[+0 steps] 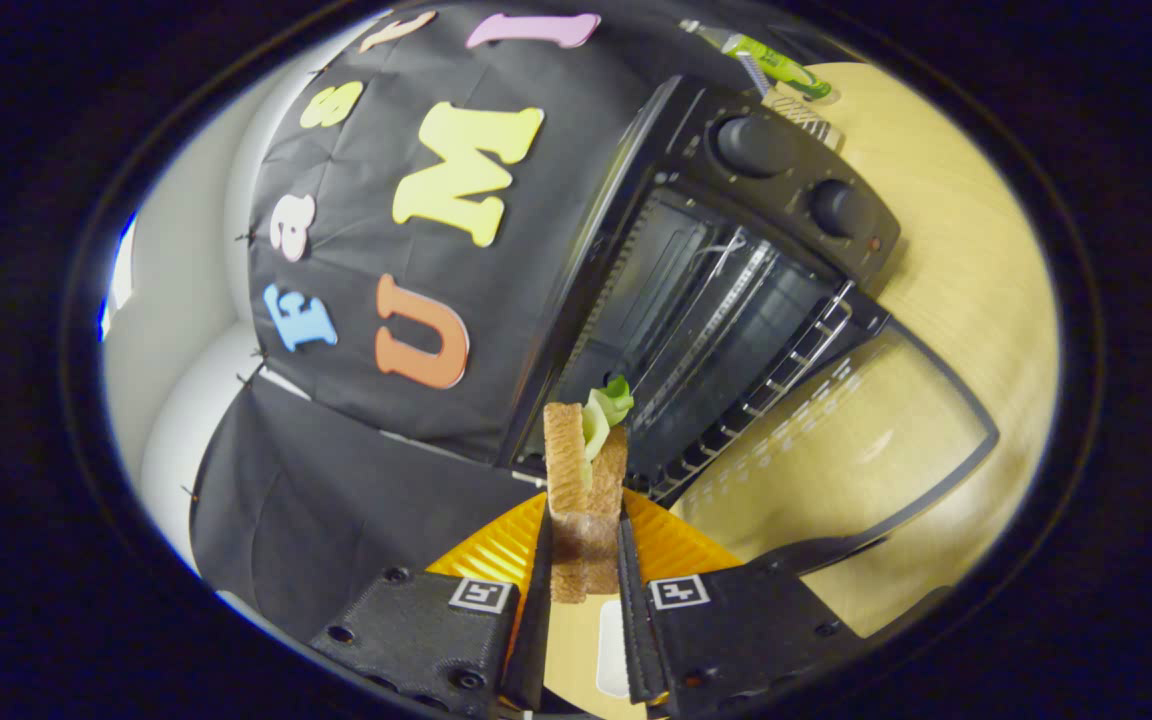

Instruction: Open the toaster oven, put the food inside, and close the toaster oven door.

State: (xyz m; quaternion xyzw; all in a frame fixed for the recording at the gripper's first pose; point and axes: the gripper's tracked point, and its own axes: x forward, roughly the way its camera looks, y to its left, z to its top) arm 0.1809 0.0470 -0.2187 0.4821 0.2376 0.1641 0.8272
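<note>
A sandwich (pixel 581 480) of two toast slices with green lettuce stands upright between my fingers, lifted above an orange ribbed plate (pixel 671 540). My gripper (pixel 584 545) is shut on the sandwich, one finger pressing each slice. Just beyond it stands the black toaster oven (pixel 786 190) with its glass door (pixel 836 440) folded down flat onto the table. The oven cavity is open and a wire rack (pixel 766 370) lies inside. Two round knobs sit on the oven's control panel. The whole view is rolled, so the oven looks tilted.
The light wooden table (pixel 976 260) stretches beside and behind the oven. A green-handled brush (pixel 776 62) lies on the table behind the oven. Black cloth forms the booth wall on the other side of the oven.
</note>
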